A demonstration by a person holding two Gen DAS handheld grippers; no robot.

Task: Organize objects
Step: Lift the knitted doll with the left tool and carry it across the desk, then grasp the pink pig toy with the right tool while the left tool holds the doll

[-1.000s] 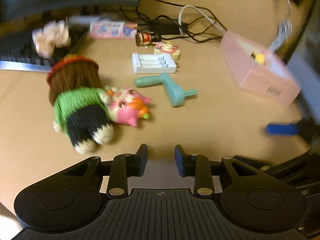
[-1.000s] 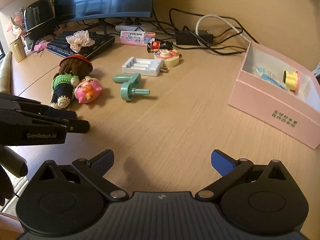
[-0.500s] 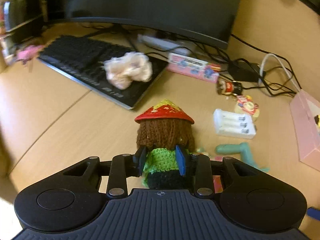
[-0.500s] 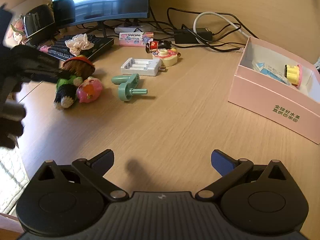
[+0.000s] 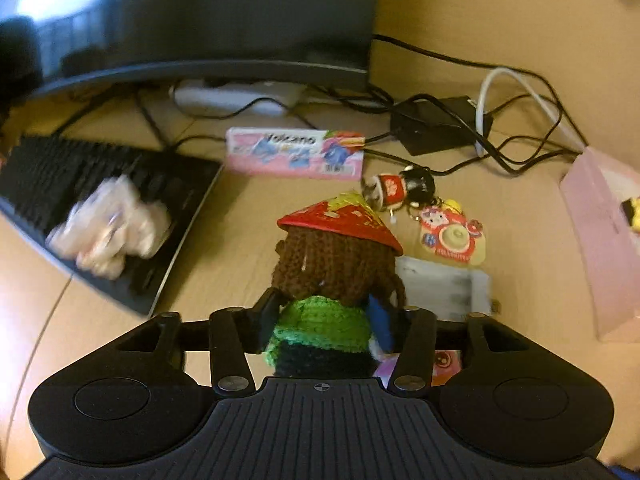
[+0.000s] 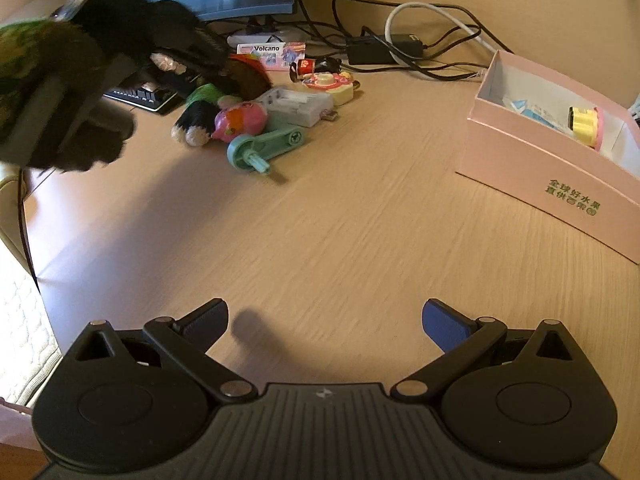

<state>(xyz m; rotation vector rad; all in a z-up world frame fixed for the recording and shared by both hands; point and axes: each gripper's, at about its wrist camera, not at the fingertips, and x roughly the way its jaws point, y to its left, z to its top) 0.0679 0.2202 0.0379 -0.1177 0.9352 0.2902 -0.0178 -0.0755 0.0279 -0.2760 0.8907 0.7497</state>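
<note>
A knitted doll (image 5: 340, 264) with a red hat, brown hair and a green top lies on the wooden desk, also visible in the right wrist view (image 6: 208, 102). My left gripper (image 5: 324, 312) straddles its green torso. The jaws are opening, one finger on each side, and the pads do not visibly press. A pink pig toy (image 6: 240, 118) lies against the doll. My right gripper (image 6: 326, 316) hovers open over bare desk with nothing between its fingers. The open pink box (image 6: 552, 184) stands at the right, holding a yellow item and a packet.
A teal crank (image 6: 268, 144), white battery charger (image 6: 298, 104), round charm (image 6: 330, 82), small bottle figure (image 6: 316, 66) and Volcano pack (image 5: 296, 152) lie near the doll. A keyboard (image 5: 80, 184) carrying a pink scrunchie (image 5: 112, 224) is left. Monitor (image 5: 192, 12) and cables (image 5: 436, 124) are behind.
My left gripper swung left from in front of the toys onto the doll, and its jaws widened around the torso. The right gripper stayed where it was, still open.
</note>
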